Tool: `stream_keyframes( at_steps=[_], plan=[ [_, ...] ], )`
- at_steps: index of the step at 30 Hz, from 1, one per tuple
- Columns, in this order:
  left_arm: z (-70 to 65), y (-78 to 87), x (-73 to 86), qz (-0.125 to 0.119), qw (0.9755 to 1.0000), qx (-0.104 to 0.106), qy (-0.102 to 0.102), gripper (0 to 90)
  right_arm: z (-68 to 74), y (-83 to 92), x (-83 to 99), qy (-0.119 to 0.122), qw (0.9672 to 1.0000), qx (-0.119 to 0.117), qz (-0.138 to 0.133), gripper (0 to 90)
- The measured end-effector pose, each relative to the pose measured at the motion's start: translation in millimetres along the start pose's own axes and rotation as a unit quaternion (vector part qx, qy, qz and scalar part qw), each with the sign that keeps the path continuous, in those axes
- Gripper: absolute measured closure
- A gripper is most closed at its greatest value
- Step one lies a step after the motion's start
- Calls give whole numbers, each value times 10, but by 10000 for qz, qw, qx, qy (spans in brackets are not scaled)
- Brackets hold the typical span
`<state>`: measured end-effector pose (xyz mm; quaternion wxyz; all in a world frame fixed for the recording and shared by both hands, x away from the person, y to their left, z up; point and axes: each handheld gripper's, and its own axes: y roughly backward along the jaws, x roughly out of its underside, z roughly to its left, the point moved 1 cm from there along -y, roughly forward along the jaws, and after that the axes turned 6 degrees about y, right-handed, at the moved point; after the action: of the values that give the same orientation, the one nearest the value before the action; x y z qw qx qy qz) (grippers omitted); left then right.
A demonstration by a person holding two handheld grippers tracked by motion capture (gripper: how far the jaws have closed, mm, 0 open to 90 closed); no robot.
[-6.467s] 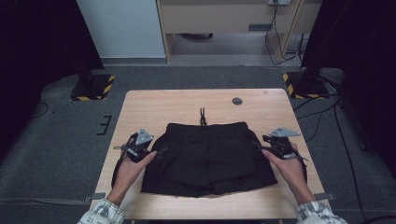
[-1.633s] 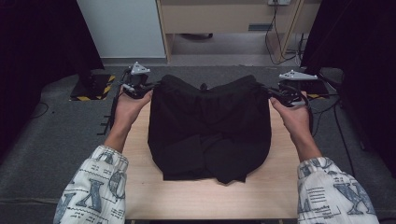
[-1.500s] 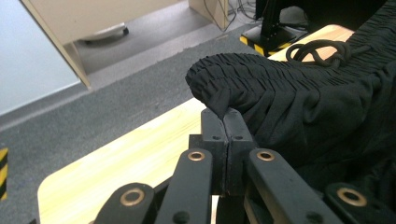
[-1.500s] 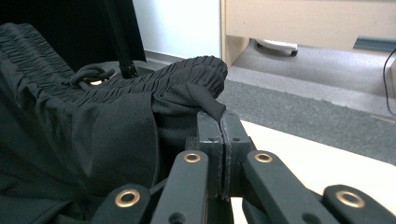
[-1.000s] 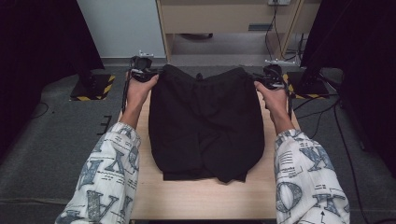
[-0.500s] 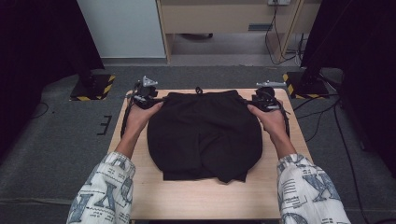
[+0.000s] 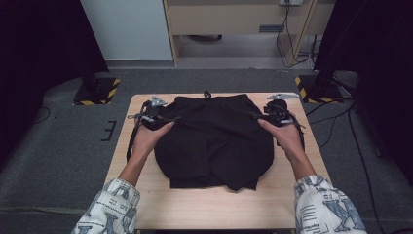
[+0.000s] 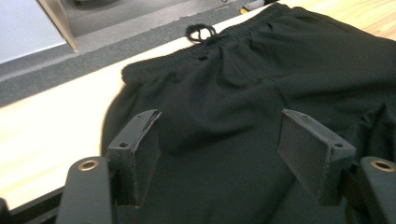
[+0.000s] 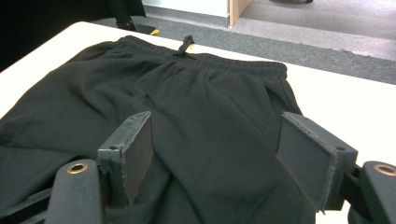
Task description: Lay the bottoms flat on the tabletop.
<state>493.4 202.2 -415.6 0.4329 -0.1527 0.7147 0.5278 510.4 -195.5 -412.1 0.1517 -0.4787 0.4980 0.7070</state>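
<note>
A pair of black shorts (image 7: 214, 139) lies spread flat on the wooden table (image 7: 214, 204), its elastic waistband along the table's far edge and its leg openings pointing back toward the person. A small loop of black drawstring (image 7: 207, 93) pokes out past the middle of the waistband, almost at the table's far rim. The person's left gripper (image 7: 157, 117) sits at the shorts' left side, just below the waistband corner, and the right gripper (image 7: 272, 113) sits at the matching spot on the shorts' right side; both hands rest low over the cloth edges. The left gripper's jaws have just been opening and now stand wide apart, and from the left gripper view the black fabric lies under and beyond them with nothing pinched between the pads (image 8: 140, 149). The right gripper's jaws have likewise just been opening and are spread wide, with the shorts lying loose below them and no cloth caught between the pads (image 9: 130, 149). Patterned white sleeves (image 7: 109, 207) come in from the table's near edge, either side of the shorts' hem.
</note>
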Motion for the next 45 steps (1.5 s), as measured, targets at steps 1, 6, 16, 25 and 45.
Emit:
stream_keyframes(
  at_steps=[1,6,16,25,45],
  plan=[
    [-32,-10,25,2,10000,76,-10,256,14,16,19,34,10000,-21,5,261],
    [-157,-19,178,3,9996,228,-139,202,86,82,153,55,9999,-95,-37,249],
    [-299,-22,609,-76,9988,487,33,109,315,103,590,356,9987,-320,144,232],
    [-340,-92,970,157,9984,526,-94,92,493,143,927,529,9973,-428,270,214],
    [-637,161,1352,270,9972,638,-277,87,922,267,1463,1462,9874,-343,504,344]
  ],
)
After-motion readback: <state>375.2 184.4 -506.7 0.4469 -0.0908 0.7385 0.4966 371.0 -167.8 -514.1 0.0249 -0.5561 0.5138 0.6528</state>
